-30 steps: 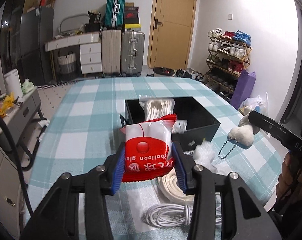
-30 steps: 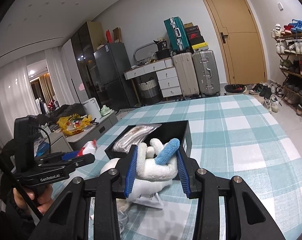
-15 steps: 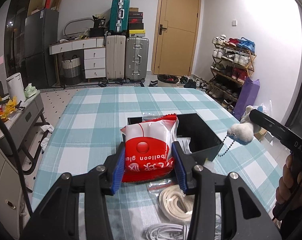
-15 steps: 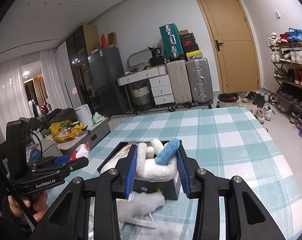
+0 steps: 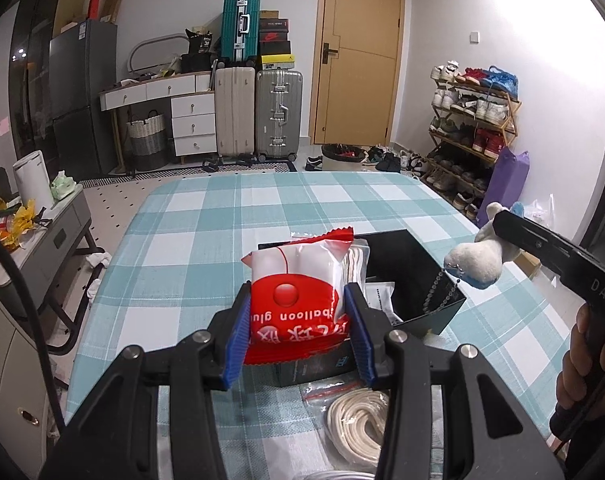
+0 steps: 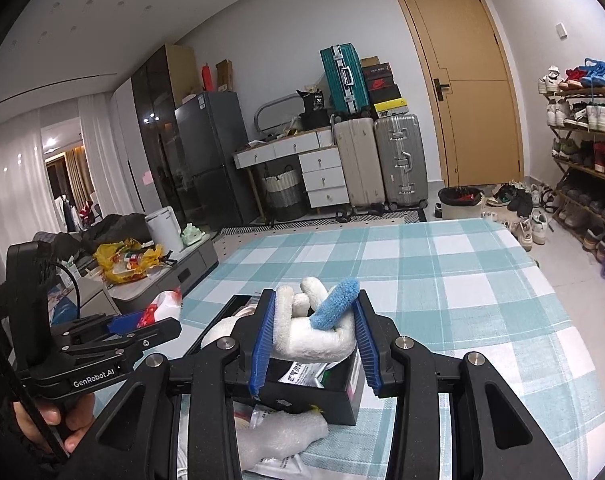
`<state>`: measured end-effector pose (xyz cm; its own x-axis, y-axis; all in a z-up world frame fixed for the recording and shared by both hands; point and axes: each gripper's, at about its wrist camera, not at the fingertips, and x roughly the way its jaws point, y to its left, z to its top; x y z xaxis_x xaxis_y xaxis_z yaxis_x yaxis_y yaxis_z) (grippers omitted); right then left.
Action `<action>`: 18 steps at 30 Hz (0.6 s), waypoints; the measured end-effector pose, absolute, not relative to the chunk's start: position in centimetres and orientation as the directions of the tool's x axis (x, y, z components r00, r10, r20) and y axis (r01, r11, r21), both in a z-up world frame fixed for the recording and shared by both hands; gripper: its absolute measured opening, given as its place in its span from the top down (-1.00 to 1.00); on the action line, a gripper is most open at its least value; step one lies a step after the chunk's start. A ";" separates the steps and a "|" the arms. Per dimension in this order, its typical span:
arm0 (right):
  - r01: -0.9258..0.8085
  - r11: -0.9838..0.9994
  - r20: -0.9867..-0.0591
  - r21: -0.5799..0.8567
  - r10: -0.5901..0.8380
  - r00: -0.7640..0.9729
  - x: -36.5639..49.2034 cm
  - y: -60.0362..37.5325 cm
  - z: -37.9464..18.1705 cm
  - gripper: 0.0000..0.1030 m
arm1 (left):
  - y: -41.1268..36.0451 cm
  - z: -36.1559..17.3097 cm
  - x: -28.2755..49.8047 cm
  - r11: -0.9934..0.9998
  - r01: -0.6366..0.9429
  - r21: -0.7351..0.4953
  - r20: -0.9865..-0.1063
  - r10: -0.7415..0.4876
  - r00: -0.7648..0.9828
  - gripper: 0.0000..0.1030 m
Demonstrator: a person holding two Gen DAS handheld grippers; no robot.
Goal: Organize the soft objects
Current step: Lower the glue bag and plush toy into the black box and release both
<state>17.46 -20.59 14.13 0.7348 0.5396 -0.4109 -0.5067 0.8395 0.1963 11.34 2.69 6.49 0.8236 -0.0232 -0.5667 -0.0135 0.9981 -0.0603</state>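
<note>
Gripping a red-and-white packet (image 5: 298, 300) upright in the left gripper (image 5: 300, 326), "balloon glu" reading upside down.
Right gripper (image 6: 312, 338) fingers clamp a white plush toy (image 6: 310, 336) above the black box (image 6: 322, 398).

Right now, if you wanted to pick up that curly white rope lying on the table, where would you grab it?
Probably across the bundled loops of the white rope coil, coming straight down from above. It lies flat on the checked table with its strands stacked side by side, so pinching several at once should lift the whole coil. Both tongs are full now: left tongs hold the red packet.
</note>
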 end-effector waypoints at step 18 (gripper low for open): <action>-0.515 0.850 -0.480 0.113 0.501 0.721 20.9 -17.9 11.6 0.26 | 1.5 3.8 16.3 0.999 0.010 -0.033 -0.636 -0.028 0.771 0.16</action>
